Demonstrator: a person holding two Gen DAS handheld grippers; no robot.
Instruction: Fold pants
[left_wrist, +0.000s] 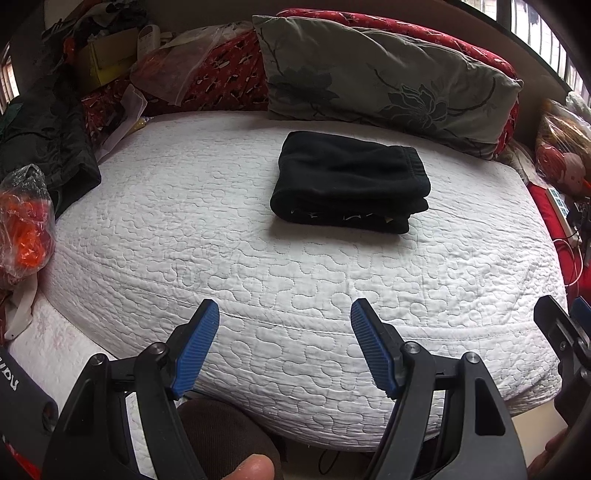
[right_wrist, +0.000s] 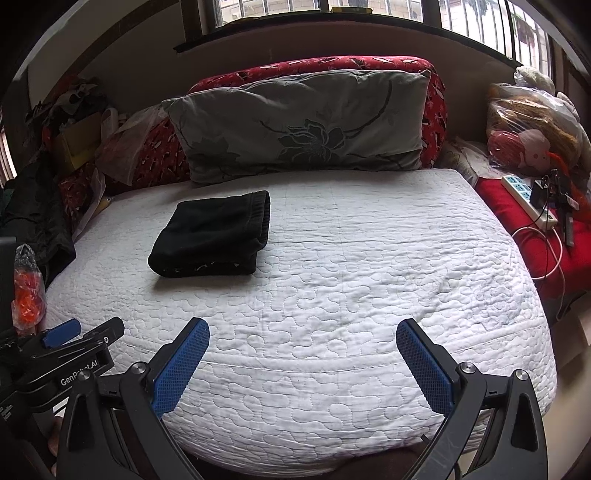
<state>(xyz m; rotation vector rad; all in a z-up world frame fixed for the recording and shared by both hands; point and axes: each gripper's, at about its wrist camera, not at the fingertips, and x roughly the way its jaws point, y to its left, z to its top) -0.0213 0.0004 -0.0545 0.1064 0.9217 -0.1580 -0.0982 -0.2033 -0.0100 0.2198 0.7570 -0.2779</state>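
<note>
**Pants lying folded on the bed; both grippers hanging empty at the near edge**

Left gripper (left_wrist: 284, 347): jaws are standing wide apart, nothing between the blue ribbed pads (left_wrist: 195, 347). It is hovering over the near edge of the bed, angled down toward the quilt. A fingertip (left_wrist: 255, 467) of the person holding it is showing at the bottom of the left wrist view.

Right gripper (right_wrist: 303, 365): jaws are likewise standing wide, blue pads (right_wrist: 424, 369) bare, nothing gripped. It is sitting just beside the left one, also above the near edge of the bed.

Black pants (left_wrist: 349, 182): lying folded into a compact, layered rectangle on the white quilted bed cover (right_wrist: 351, 277), well apart from both grippers. The elastic waistband edge is facing the right side of the stack. The pile is resting toward the head end, near a grey flowered pillow (right_wrist: 299, 125) but not touching it.

Behind the pillow, a red patterned cushion (right_wrist: 314, 66) is leaning against the wall. Left of the bed: plastic bags, a cardboard box (left_wrist: 107, 59) and dark clothing are piling up. Right of the bed: a white power strip (right_wrist: 528, 201) is lying on a red cloth.
</note>
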